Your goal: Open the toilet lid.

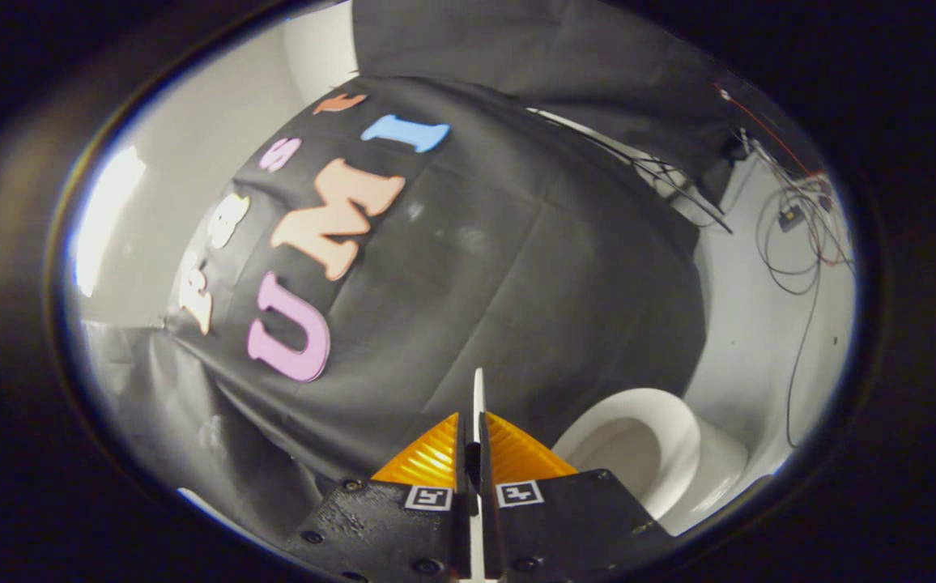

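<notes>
Gripper [474, 441] fingers pinch the thin edge of the raised toilet lid [478, 393]; toilet bowl [638, 437] sits open just right.

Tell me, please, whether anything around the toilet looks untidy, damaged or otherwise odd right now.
Only the cables stand out: they hang in loose tangled loops down the white wall beyond the toilet. The gripper has both fingers pressed on the thin edge of the lid, and the bowl is uncovered. No damage or spill visible.
</notes>
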Demonstrator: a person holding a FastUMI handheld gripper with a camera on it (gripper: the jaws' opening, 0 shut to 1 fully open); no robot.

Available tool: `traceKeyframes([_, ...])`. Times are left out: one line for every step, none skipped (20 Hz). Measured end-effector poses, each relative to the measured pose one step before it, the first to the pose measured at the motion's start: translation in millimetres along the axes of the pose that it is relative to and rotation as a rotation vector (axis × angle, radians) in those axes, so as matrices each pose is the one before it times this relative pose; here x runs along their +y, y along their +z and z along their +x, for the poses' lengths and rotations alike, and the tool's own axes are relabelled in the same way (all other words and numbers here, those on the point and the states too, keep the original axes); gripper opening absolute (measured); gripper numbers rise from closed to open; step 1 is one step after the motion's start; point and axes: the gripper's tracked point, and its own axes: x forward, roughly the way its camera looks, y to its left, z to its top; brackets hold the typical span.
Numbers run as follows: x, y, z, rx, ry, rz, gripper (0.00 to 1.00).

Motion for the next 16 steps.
traceKeyframes([12.71, -2.81, 4.88, 0.01409, 0.00841, -0.03506, 0.06])
traceKeyframes([10.65, -1.68, 1.26, 0.01295, 0.00297, -0.02850, 0.07])
traceKeyframes([9.81, -1.09, 2.43, 0.01349, 0.00635, -0.03190, 0.07])
traceKeyframes([9.92, -1.74, 2.08, 0.01232, 0.00594, -0.02852, 0.07])
traceKeyframes([7.97, -0.99, 1.16, 0.00922, 0.00939, -0.02885, 0.07])
traceKeyframes([6.28, -1.47, -1.28, 0.00836, 0.00753, -0.01959, 0.07])
traceKeyframes([5.17, -0.09, -0.04, 0.00573, 0.00878, -0.01414, 0.07])
traceKeyframes([4.96, -0.99, 0.77, 0.00506, 0.00767, -0.01423, 0.07])
traceKeyframes([6.43, -0.52, 0.97, 0.00605, 0.00625, -0.02069, 0.07])
traceKeyframes([5.90, -1.11, 1.91, 0.00584, 0.00808, -0.02147, 0.07])
traceKeyframes([7.38, -0.54, 1.47, 0.00776, 0.00670, -0.02421, 0.07])
traceKeyframes([7.98, -1.30, 2.24, 0.00617, 0.00836, -0.02813, 0.07])
traceKeyframes([8.84, -1.53, 2.43, 0.00881, 0.00763, -0.03024, 0.07])
traceKeyframes([9.17, -0.98, 2.27, 0.00744, 0.00737, -0.03134, 0.07])
traceKeyframes([10.15, -1.22, 1.94, 0.00940, 0.00727, -0.03197, 0.07])
traceKeyframes([10.28, -1.18, 3.31, 0.00804, 0.00925, -0.02900, 0.07])
